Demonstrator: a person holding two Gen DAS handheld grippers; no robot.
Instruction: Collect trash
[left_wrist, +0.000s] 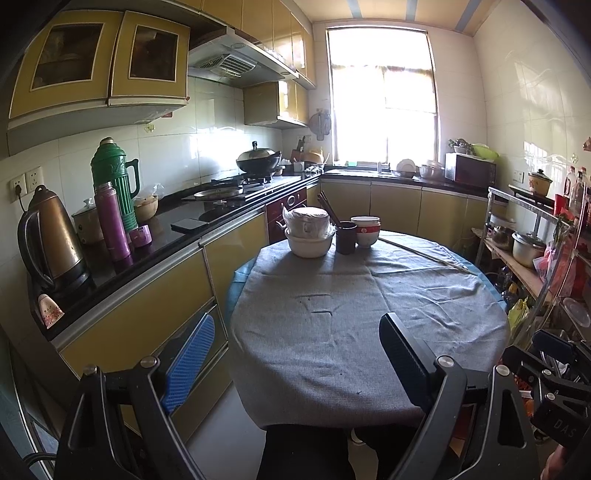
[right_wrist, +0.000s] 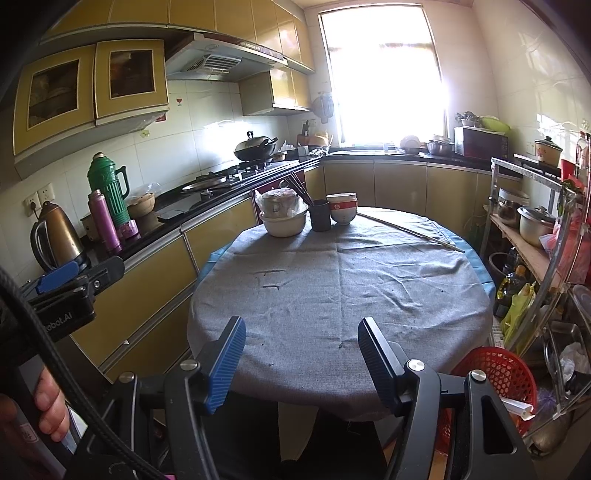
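A round table under a grey cloth (left_wrist: 332, 332) fills the middle of both views. Small dark specks (right_wrist: 340, 346) are scattered over the cloth. My left gripper (left_wrist: 297, 321) hangs over the table's near edge, open, with only cloth showing between its fingers. My right gripper (right_wrist: 302, 325) is held beside it at the same edge, also open and holding nothing. A red mesh basket (right_wrist: 495, 373) stands low at the right of the table, and a white wrapper (right_wrist: 519, 406) lies in it.
At the table's far edge stand a white bowl with a bagged pot (left_wrist: 308, 230), a dark cup with chopsticks (left_wrist: 346, 236) and stacked red-and-white bowls (left_wrist: 365, 230). A thin stick (left_wrist: 424, 254) lies on the cloth. The counter with a kettle (left_wrist: 51, 240) runs along the left, a cluttered metal rack (right_wrist: 535, 221) along the right.
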